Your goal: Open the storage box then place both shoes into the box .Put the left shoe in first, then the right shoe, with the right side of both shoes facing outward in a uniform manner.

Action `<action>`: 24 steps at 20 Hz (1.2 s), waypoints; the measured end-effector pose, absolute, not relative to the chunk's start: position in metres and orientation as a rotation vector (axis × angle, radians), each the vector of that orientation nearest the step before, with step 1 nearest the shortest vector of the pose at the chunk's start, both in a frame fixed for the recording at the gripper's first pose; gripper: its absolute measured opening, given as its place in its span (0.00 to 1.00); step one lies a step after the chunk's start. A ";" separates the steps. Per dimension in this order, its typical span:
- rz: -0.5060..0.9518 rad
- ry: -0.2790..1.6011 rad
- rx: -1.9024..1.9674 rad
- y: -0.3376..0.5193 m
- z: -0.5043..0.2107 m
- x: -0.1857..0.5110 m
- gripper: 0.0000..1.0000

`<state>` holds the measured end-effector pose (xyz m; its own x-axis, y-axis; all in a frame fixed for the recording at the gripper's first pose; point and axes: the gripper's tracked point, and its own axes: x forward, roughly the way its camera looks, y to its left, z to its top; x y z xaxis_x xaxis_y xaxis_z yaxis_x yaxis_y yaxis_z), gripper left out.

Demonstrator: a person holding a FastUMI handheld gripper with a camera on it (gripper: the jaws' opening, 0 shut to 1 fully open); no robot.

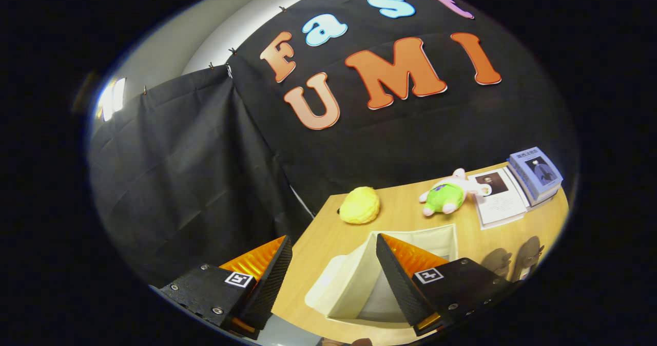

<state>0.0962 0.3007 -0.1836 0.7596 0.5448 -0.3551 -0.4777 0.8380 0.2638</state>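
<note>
Claw [333, 269] spread wide, gripping nothing | storage box [410, 243] already open on table [328, 233], just ahead between the fingers | pair of shoes [513, 261] beyond box, off right finger; reach goes right

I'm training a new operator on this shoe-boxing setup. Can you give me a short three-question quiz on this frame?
1. True or false: the hand-held gripper is shut on a shoe.
2. Which lies nearest the yellow plush? A) the books B) the green plush C) the shoes
3. Fill in: the storage box sits on the table with its top ____.

Key:
1. False: the fingers are spread apart with nothing between them, above the box's near corner.
2. B: it lies next along the table's far edge; the books are further along, and the shoes stand beside the box.
3. Open: its pale inside shows.
</note>
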 end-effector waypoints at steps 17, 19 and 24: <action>0.193 0.460 0.083 0.076 -0.295 0.124 0.98; 0.172 0.476 0.061 0.065 -0.313 0.122 0.98; 0.129 0.524 0.048 0.044 -0.349 0.116 0.98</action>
